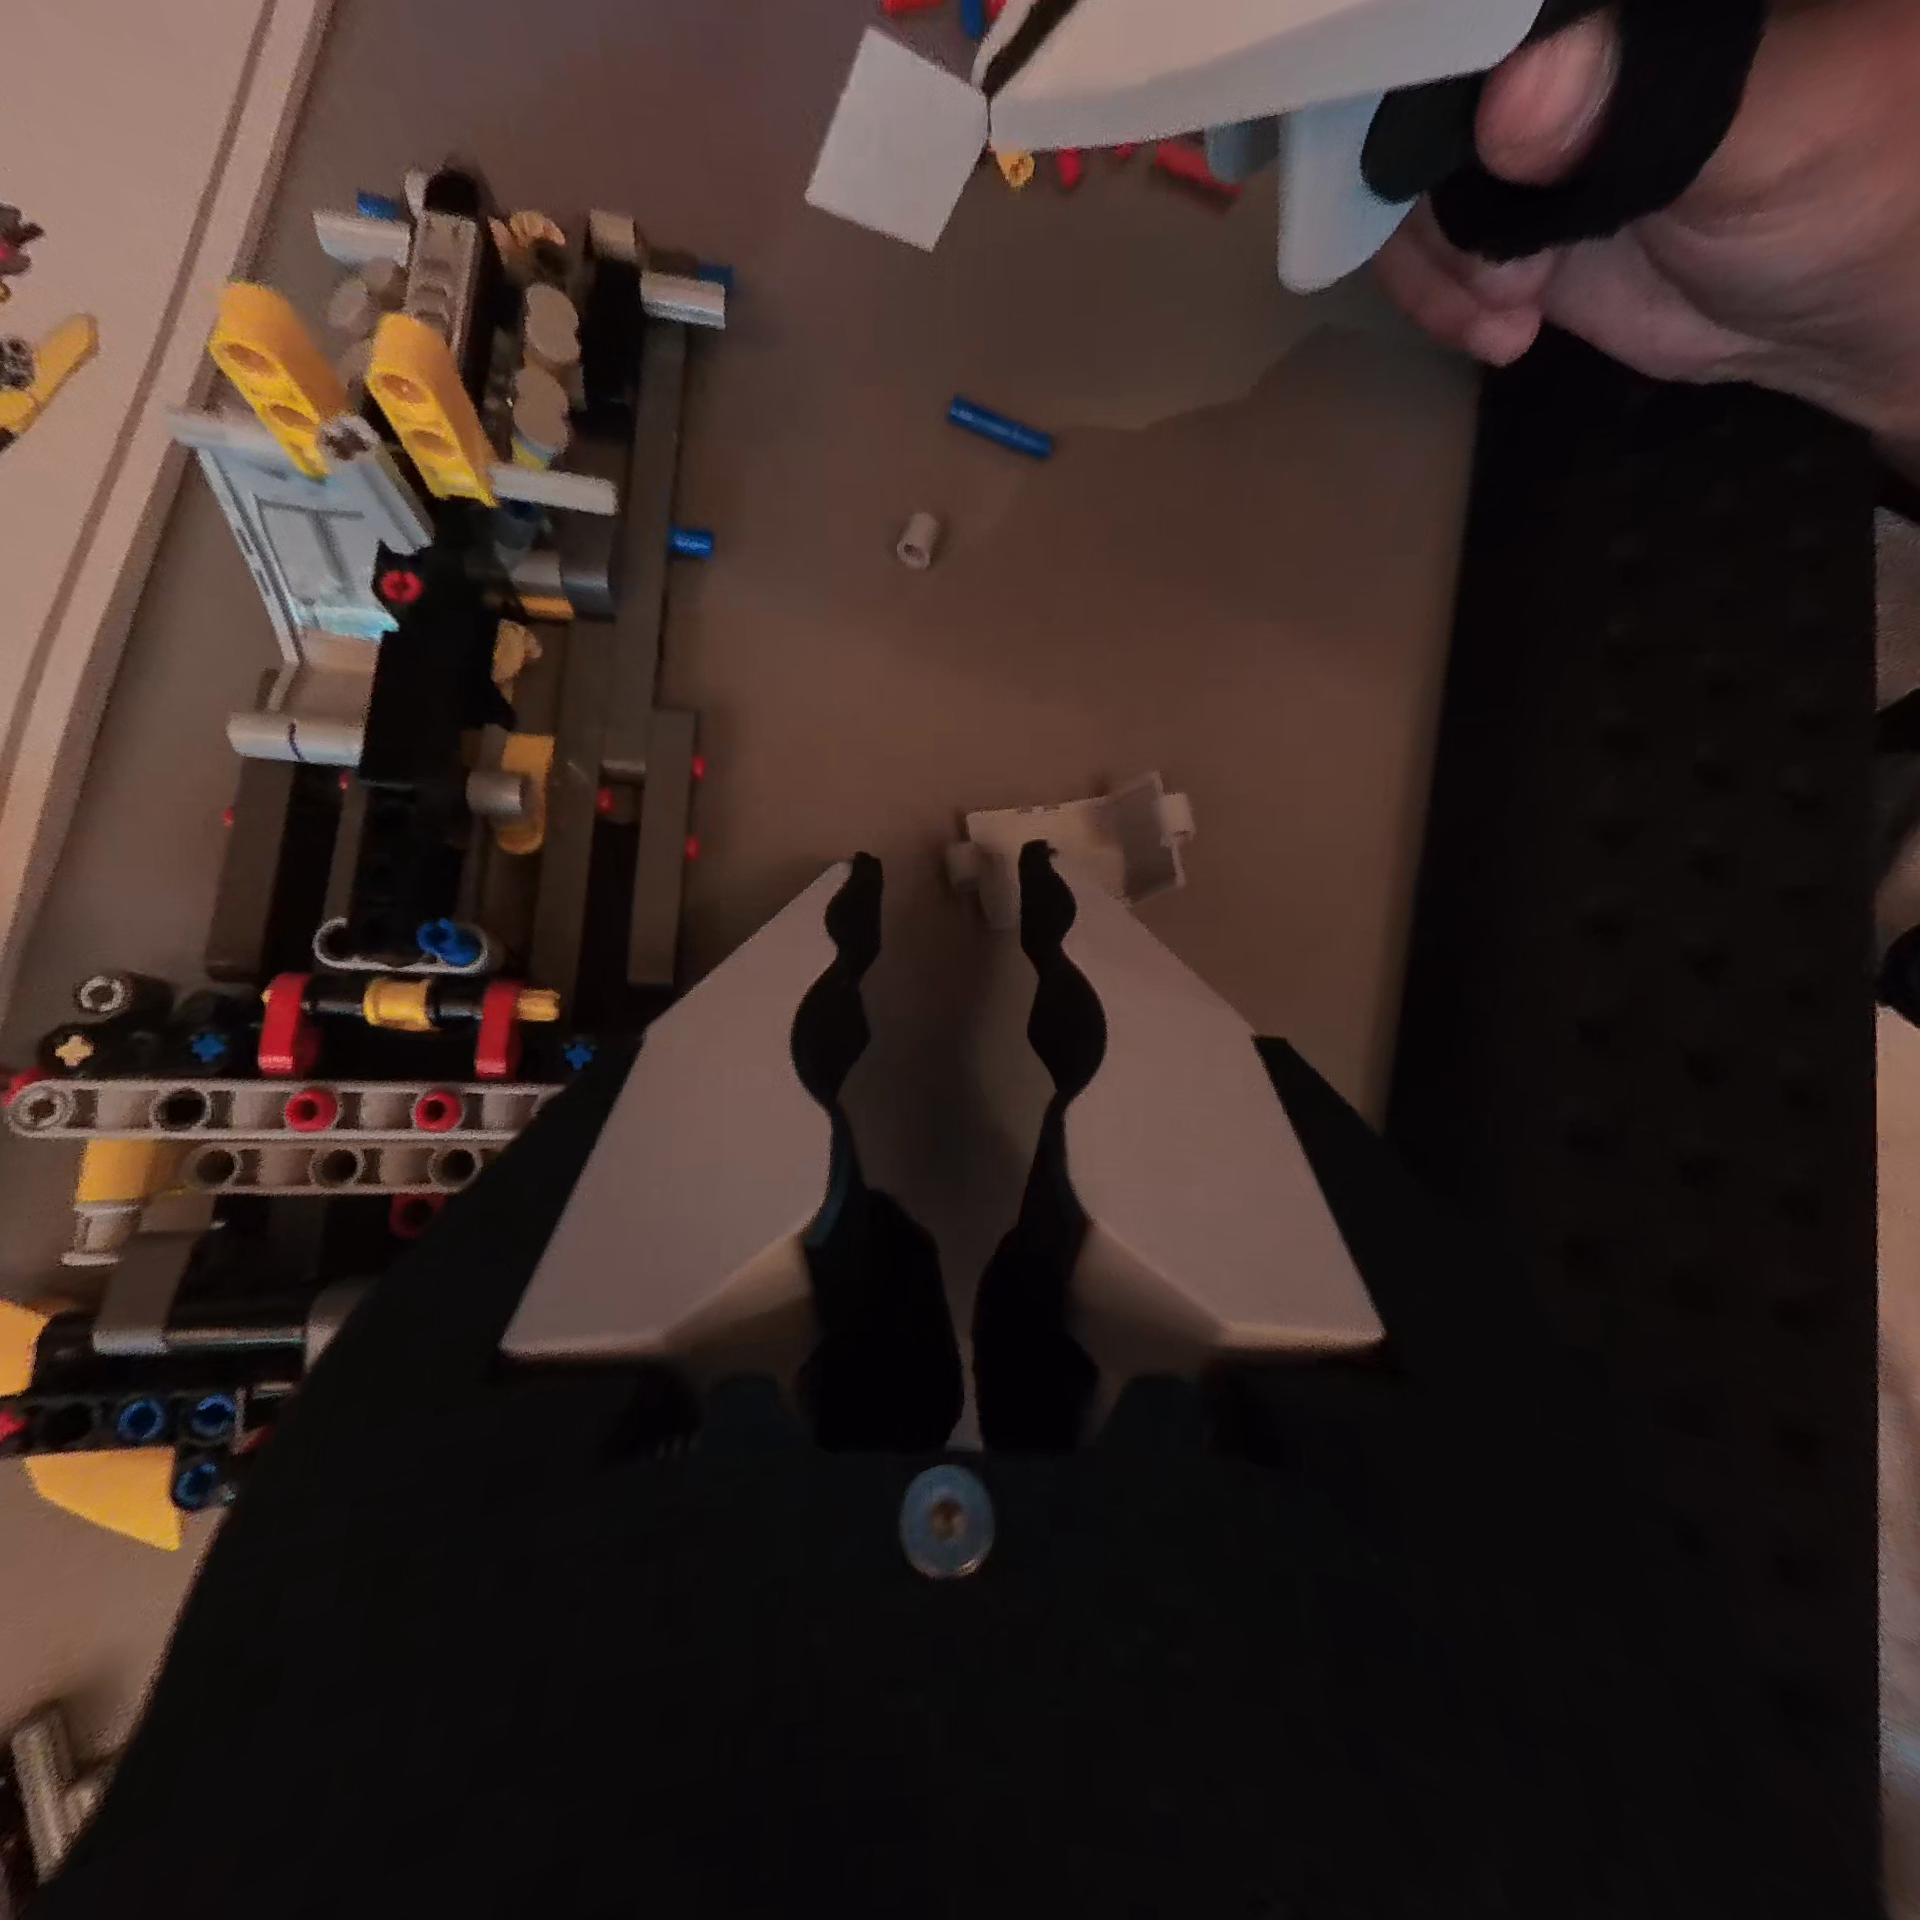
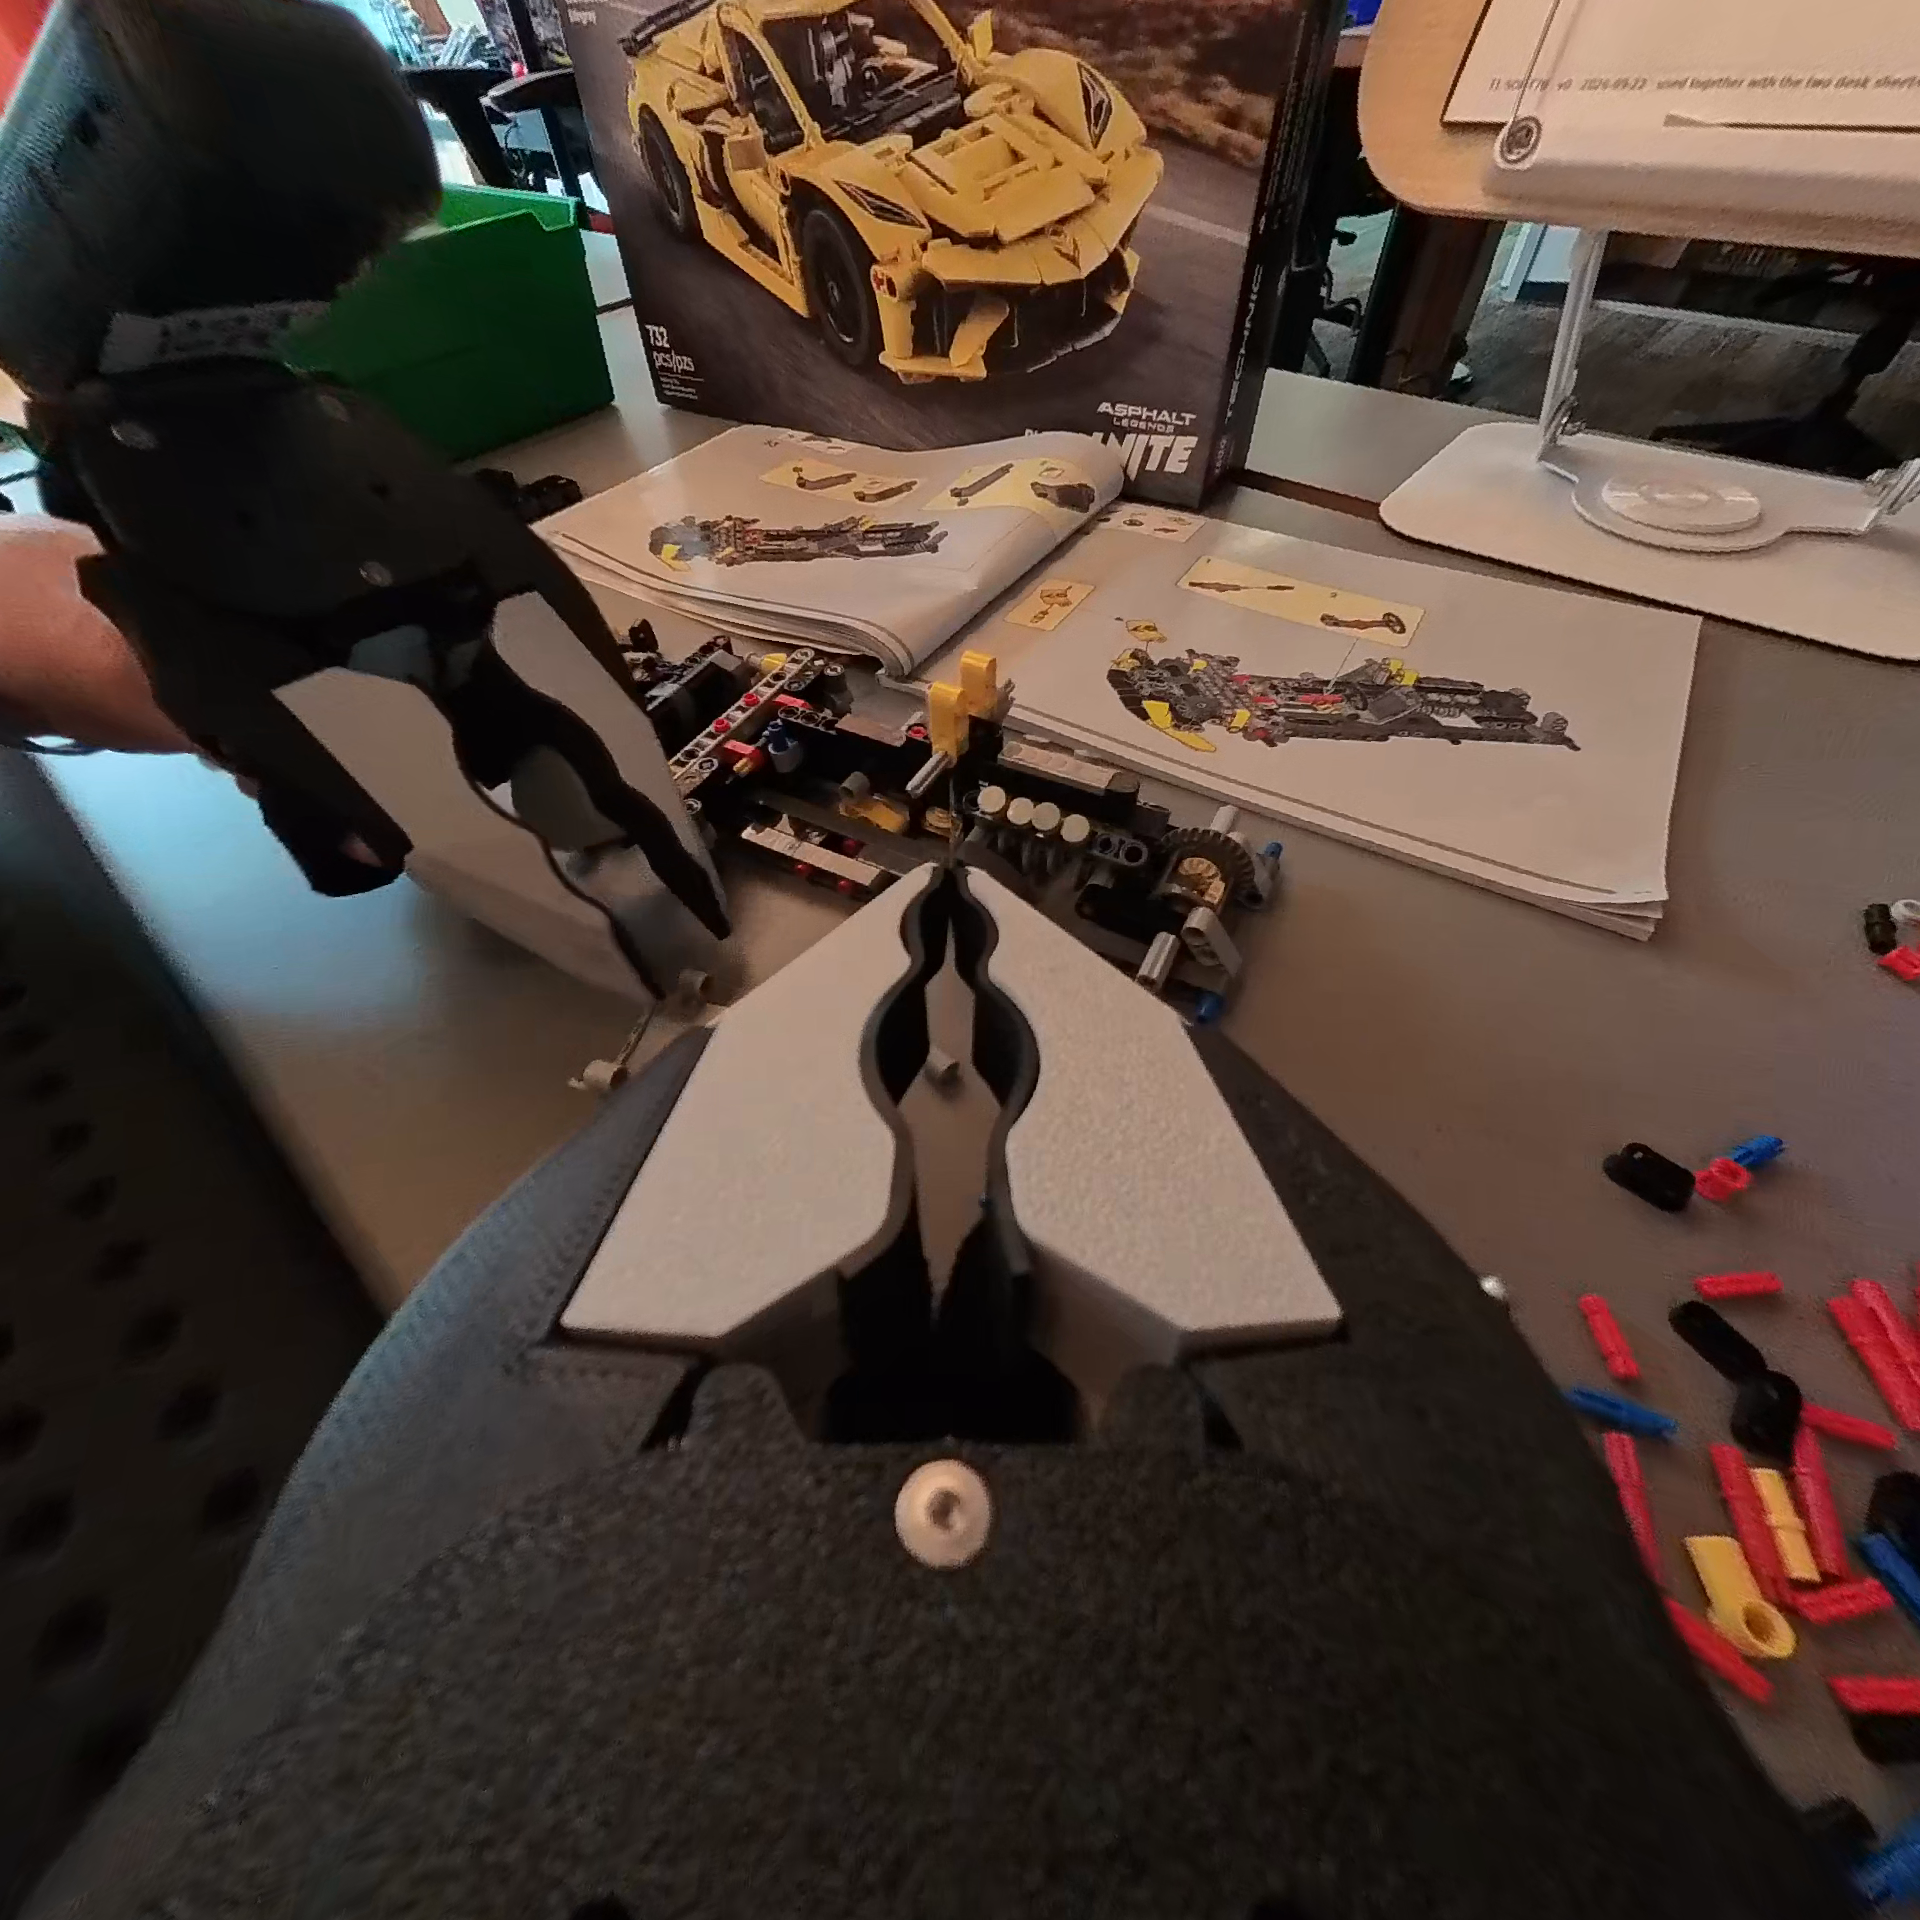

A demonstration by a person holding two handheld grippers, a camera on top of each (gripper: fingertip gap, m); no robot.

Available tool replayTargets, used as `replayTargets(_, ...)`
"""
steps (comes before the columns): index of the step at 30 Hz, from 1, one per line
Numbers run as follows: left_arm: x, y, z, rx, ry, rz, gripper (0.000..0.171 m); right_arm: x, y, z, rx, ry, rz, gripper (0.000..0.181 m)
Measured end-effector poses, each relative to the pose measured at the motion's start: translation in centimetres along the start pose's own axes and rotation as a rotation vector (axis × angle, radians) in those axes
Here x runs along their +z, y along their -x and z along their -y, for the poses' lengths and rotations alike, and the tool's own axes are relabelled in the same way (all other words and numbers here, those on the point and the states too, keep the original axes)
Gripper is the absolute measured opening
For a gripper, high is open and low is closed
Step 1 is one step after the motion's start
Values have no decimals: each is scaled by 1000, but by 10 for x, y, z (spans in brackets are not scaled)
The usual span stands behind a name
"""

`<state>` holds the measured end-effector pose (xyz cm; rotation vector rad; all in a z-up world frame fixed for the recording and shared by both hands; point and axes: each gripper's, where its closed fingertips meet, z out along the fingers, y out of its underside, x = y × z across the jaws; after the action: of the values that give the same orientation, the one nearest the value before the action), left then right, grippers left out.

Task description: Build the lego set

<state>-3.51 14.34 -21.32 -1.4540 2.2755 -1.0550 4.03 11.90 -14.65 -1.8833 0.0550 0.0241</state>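
Now hovering left gripper (image 1: 940, 862), parted and empty, over grey piece (image 1: 1081, 847) at its right tip; light, stiff, pinching across flanks. Right gripper (image 2: 951, 878) closed, empty.

The left wrist view is dim, brownish and softly blurred; the right wrist view is bright, with bent edges.

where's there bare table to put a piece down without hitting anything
Freest patch: bare table between the chassis build, the open instruction booklet and the loose pin pile. In the left wrist view, another bare patch lies between the build and the dark mat, holding a blue pin, a grey bush and a grey panel piece. The right edge is crowded.
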Motion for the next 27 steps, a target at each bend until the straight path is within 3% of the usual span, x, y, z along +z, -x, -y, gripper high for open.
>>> replayTargets(8, 9, -3, -3, 97, 31, 54, 5, 1, 1, -1, -13, 7, -3, 0)
replayTargets(11, -1, 13, 7, 206, -9, 200, 5, 2, 3, -3, -53, 24, -17, 0)
replayTargets(15, -26, 31, 22, 421, -104, 438, 5, 8, 14, -6, -218, 64, -49, 0)
replayTargets(19, -38, 36, 24, 406, -146, 491, 4, 11, 26, -5, -457, 81, -130, 0)
replayTargets(23, -30, 20, 11, 335, -98, 323, 5, 12, 38, -3, -698, 72, -207, 0)
replayTargets(27, -21, -4, -15, 190, 16, 97, 5, 15, 42, -8, -733, 94, -195, 0)
